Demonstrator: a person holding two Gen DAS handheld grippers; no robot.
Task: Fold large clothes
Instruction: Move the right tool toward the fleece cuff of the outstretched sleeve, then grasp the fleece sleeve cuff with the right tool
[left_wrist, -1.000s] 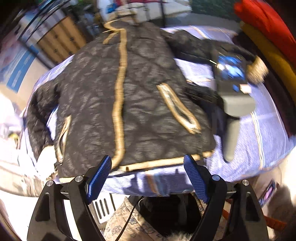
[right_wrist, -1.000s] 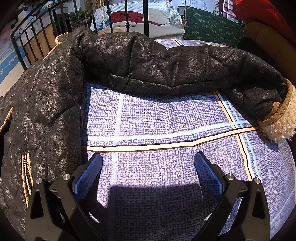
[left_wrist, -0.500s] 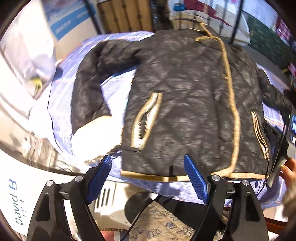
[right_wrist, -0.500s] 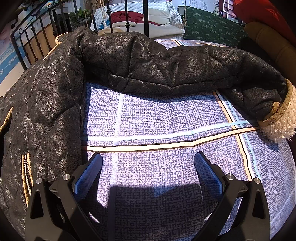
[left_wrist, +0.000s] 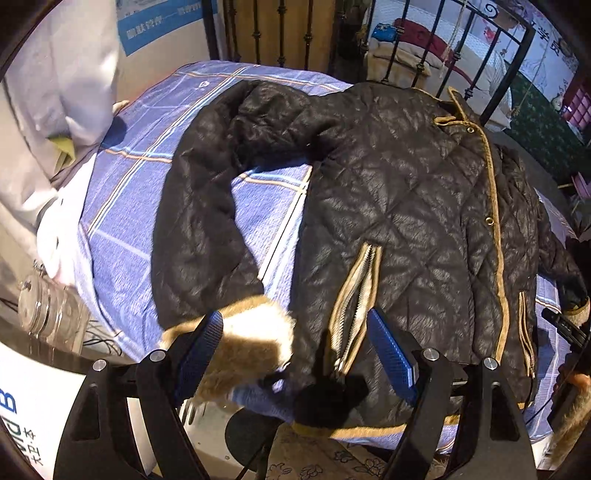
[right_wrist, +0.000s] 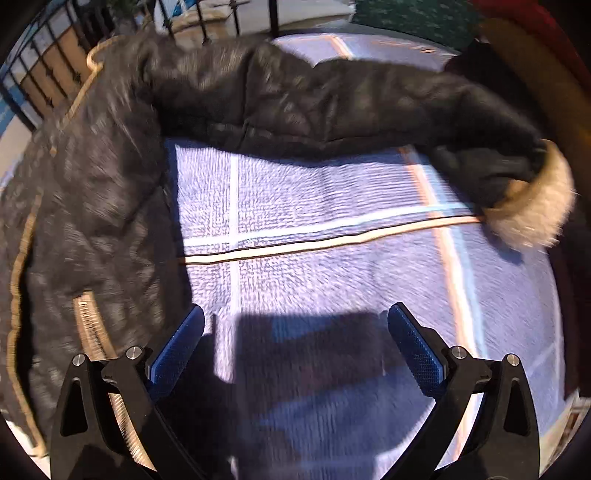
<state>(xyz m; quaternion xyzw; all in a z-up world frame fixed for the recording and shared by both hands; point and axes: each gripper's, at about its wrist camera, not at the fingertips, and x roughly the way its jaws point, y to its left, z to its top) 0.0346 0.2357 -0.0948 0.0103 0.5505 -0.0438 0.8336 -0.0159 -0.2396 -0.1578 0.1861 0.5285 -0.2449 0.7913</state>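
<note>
A bed with a blue checked sheet (left_wrist: 122, 206) carries the black quilted jacket (left_wrist: 406, 206) spread flat, sleeves out toward nine and three o'clock. Nothing looks folded yet. The left gripper (left_wrist: 295, 343) and right gripper (right_wrist: 295, 343) both hang spread and empty.

Jacket spread front-up across a bed, seen from its hem end.

The jacket (left_wrist: 399, 206) lies on the bed sheet (left_wrist: 122, 206), collar toward the railing (left_wrist: 454, 59) behind. One sleeve (left_wrist: 199, 221) runs down the left, its cuff (left_wrist: 255, 332) at the near edge; the other sleeve (right_wrist: 351, 99) stretches right across the sheet. A jar (left_wrist: 48, 310) stands left of the bed.
</note>
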